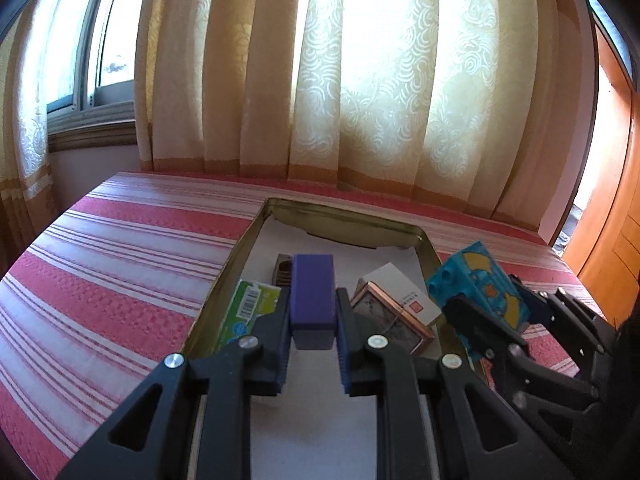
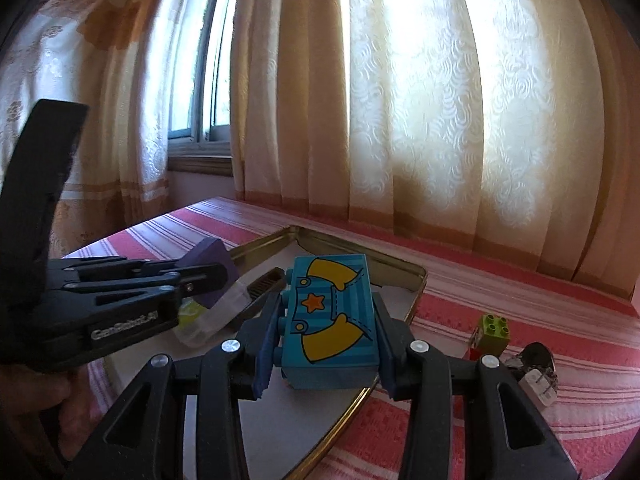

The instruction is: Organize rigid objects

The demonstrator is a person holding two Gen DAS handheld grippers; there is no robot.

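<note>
The purple block hides most of the brown comb. The tin's near end is cut off. The small things at the bed's right edge are too blurred to identify.

One gold tin tray; two toy bricks: blue, green; one purple block; one green packet; one white box; two grippers, left, right.

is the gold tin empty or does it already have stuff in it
Not empty: the gold tin already holds a green packet, a white box and a dark comb-like piece.

Right claw grips blue brick over metal tray.
</note>
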